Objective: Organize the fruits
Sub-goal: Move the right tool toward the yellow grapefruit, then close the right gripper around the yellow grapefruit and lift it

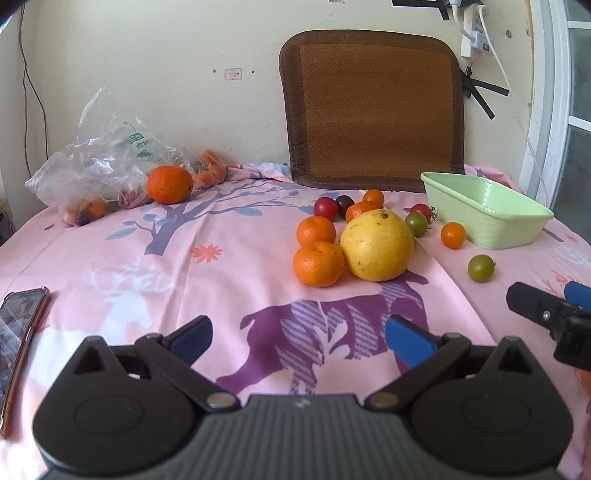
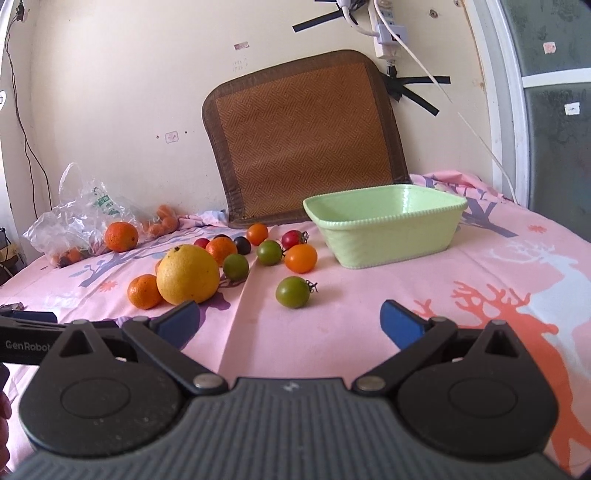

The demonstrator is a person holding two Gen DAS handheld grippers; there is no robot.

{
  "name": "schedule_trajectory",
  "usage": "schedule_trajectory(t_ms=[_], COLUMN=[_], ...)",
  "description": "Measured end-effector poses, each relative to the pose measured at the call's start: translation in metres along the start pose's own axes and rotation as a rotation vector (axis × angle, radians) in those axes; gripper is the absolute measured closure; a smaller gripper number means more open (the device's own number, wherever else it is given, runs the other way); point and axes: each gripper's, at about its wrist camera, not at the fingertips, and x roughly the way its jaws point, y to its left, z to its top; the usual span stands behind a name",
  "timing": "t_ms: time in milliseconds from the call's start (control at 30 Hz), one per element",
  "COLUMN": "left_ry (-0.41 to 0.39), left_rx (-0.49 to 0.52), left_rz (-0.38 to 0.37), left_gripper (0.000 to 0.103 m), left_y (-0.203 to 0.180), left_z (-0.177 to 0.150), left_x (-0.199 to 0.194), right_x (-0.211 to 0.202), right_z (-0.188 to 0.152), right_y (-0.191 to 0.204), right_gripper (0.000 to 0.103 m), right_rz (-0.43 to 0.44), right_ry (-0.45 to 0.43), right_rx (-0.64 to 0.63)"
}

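Left gripper [image 1: 299, 332] and right gripper [image 2: 290, 319]: jaws spread wide, empty, side by side.

A lived-in home bedroom: a bed [image 2: 480, 280] spread with a pink sheet printed with deer and trees, a woven brown cushion [image 2: 306, 140] leaning on a scuffed cream wall [image 2: 110, 92], a taped-up power strip [image 2: 386, 33] trailing white cables, a phone [image 1: 18, 332] at the sheet's edge, and a crumpled grocery bag [image 1: 96, 166] of fruit beside loose oranges and tomatoes.
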Motion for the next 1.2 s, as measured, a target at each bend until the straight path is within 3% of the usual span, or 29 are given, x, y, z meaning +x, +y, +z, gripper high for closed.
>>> schedule_trajectory(t_ms=[133, 300, 433, 767, 1033, 1200], left_ry=[-0.005, -0.012, -0.033, -0.057, -0.085, -0.08], left_rx=[-0.006, 0.011, 0.028, -0.056, -0.085, -0.097], left_rz=[0.006, -0.014, -0.038, -0.053, -0.034, -0.043], left_gripper=[0.0, 0.0, 0.002, 0.005, 0.004, 0.003], left_y=[0.002, 0.002, 0.003, 0.03, 0.049, 0.053], left_z=[0.0, 0.003, 0.012, 0.011, -0.002, -0.004], left_x=[0.001, 0.001, 0.001, -0.006, -0.017, -0.015], right_x=[0.002, 0.003, 0.009, 0.058, 0.103, 0.098], right_z=[0.0, 0.001, 0.004, 0.031, 0.033, 0.029], right_y=[0.002, 0.004, 0.01, 0.047, 0.064, 0.067], right_gripper=[0.008, 0.033, 0.044, 0.039, 0.034, 0.038], right_rz=[0.01, 0.035, 0.085, 0.238, 0.278, 0.265], right_ry=[0.008, 0.013, 0.041, 0.067, 0.2, 0.199], right_rx=[-0.015, -0.047, -0.09, -0.249, -0.23, -0.267])
